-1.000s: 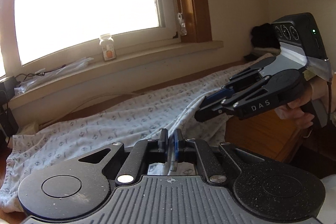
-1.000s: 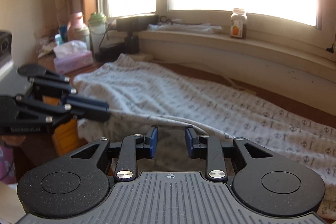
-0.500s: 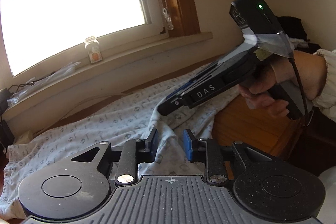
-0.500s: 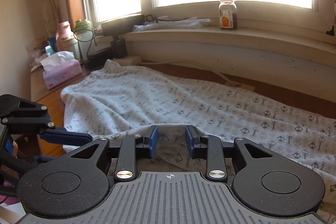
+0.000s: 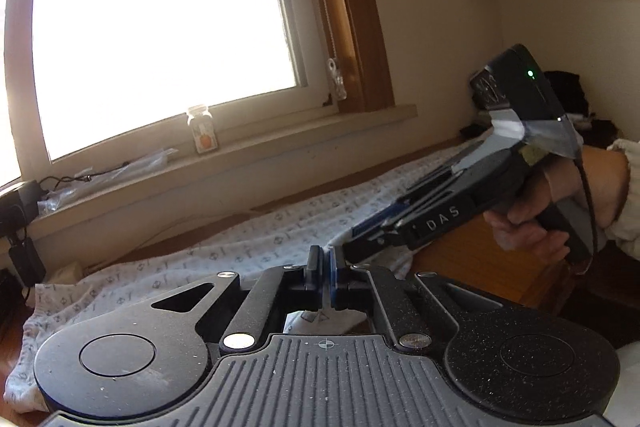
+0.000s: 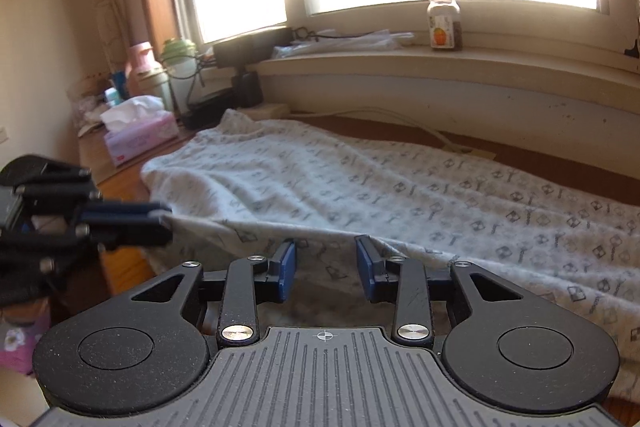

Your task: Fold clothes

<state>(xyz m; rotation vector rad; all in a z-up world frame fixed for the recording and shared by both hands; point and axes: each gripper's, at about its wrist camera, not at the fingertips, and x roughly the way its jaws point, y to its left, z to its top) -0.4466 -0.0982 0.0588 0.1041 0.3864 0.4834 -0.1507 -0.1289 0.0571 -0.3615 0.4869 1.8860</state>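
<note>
in the right wrist view, the left gripper [image 6: 164, 215] comes in from the left edge, its blue-padded jaws pinched shut on the near hem of the pale grey printed cotton garment [image 6: 360, 183], which lies spread along the brown wooden table [image 6: 560, 163] under the window sill [image 6: 440, 67]. a pink tissue box [image 6: 140, 135] sits at the table's far left end. toward the middle, the right gripper [image 6: 326, 267] is opening, its pads apart around the same lifted hem. a small clear bottle with an orange label [image 6: 443, 23] stands on the sill.
</note>
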